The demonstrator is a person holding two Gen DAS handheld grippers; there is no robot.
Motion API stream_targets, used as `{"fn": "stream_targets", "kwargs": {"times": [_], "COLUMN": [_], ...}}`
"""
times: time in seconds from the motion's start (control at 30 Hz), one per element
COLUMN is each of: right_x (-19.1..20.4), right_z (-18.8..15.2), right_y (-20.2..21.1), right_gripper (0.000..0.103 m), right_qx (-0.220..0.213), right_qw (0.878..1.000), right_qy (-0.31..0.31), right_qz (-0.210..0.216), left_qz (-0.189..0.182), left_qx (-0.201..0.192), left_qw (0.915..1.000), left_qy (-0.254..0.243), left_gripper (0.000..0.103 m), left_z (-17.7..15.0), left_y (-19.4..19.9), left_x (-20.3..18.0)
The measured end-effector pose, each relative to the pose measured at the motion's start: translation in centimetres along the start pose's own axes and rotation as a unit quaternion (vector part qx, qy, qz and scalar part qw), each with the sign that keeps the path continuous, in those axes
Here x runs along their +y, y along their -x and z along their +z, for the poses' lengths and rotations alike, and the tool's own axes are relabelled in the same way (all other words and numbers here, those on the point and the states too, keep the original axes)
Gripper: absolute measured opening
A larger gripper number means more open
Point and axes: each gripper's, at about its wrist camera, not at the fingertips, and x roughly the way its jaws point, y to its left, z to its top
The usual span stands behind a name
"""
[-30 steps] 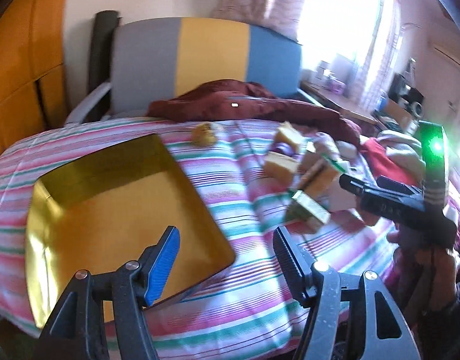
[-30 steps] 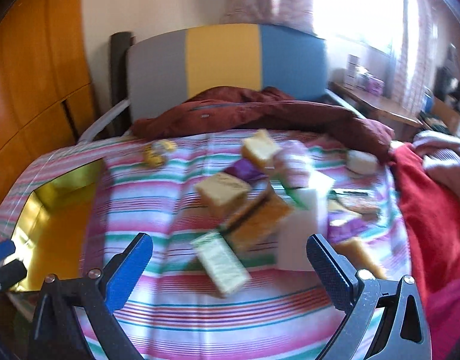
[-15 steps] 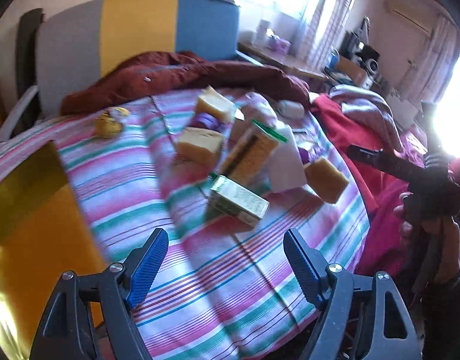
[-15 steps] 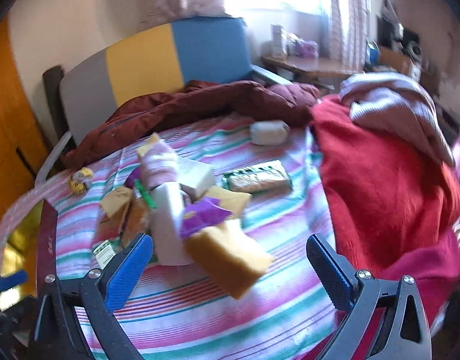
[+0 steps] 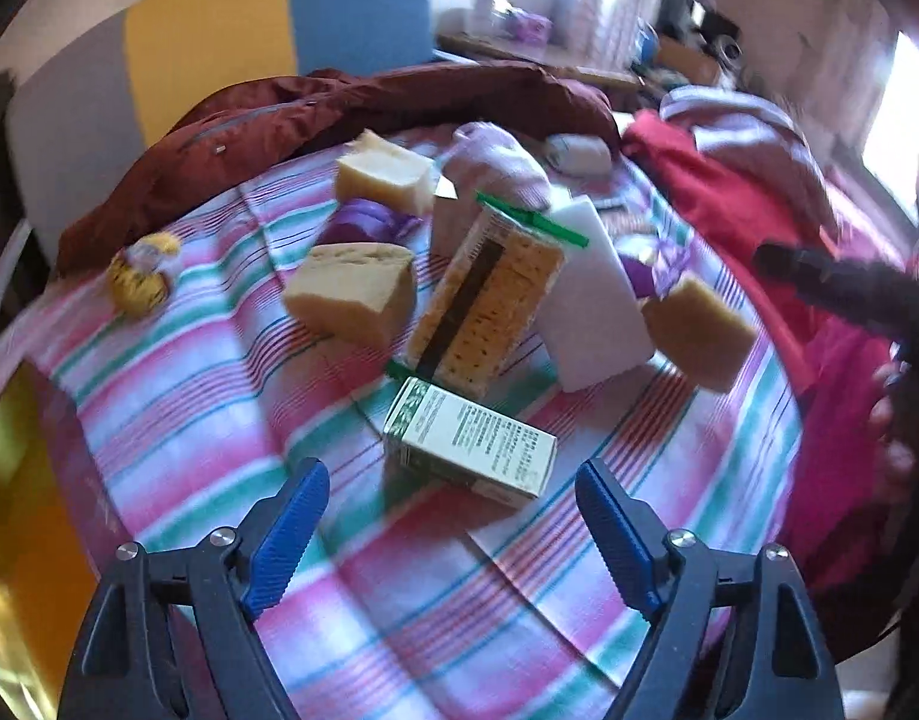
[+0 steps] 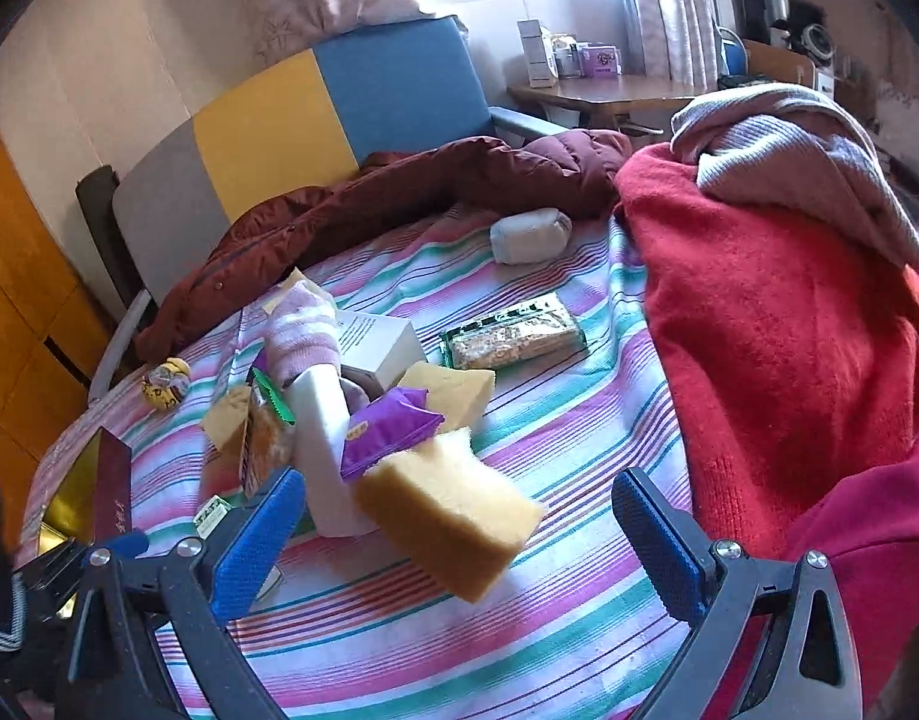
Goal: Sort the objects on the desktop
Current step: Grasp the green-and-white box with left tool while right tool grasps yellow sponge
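Both grippers wide and empty, left gripper (image 5: 450,516) near green box (image 5: 468,447); leaning sponge pack (image 5: 489,300) may topple if bumped.

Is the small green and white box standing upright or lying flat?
Lying flat: the box rests on its broad side on the striped cloth, printed face up.

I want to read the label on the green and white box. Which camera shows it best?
The left wrist view: the box lies close ahead of the open left gripper, printed side up. In the right wrist view only a corner shows.
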Motion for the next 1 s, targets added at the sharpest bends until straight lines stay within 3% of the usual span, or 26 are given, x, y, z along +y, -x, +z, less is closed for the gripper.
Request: {"fn": "stream_targets", "kwargs": {"times": [0.13,0.27,0.4,0.47,0.5,0.53,0.73,1.0], "right_x": [-0.6,-0.7,-0.3,-0.2,-0.1,-0.1,0.3,0.7], "right_z": [0.0,0.0,0.0,0.0,0.0,0.0,-0.1,-0.3], "right_y": [0.0,-0.1,-0.3,-0.4,-0.4,-0.5,-1.8,-5.2], "right_gripper": [0.103,0.103,0.103,0.103,0.103,0.103,0.103,0.102], "right_qx": [-0.001,0.001,0.004,0.007,0.008,0.011,0.052,0.114], "right_qw": [1.000,1.000,1.000,1.000,1.000,1.000,0.999,0.993], "right_qy": [-0.017,-0.017,-0.008,-0.003,-0.002,-0.001,0.010,0.020], "right_qz": [0.009,0.013,0.010,0.009,0.009,0.010,0.008,-0.018], "left_qz": [0.012,0.001,0.012,0.013,0.009,0.002,-0.040,-0.054], "left_qx": [0.004,0.015,0.024,0.025,0.032,0.041,0.023,-0.012], "left_qw": [0.9986,0.9968,0.9940,0.9931,0.9931,0.9932,0.9972,0.9985], "left_qy": [-0.051,-0.079,-0.106,-0.114,-0.113,-0.109,-0.059,0.000], "left_gripper": [0.092,0.097,0.097,0.091,0.077,0.074,0.074,0.074], "left_z": [0.3,0.7,1.1,1.2,1.3,1.4,1.1,-0.8], "left_y": [-1.1,-2.2,-3.5,-4.0,-4.4,-4.8,-4.4,-0.8], "left_x": [-0.8,-0.9,-1.0,-1.0,-0.9,-0.7,0.6,1.7]}}
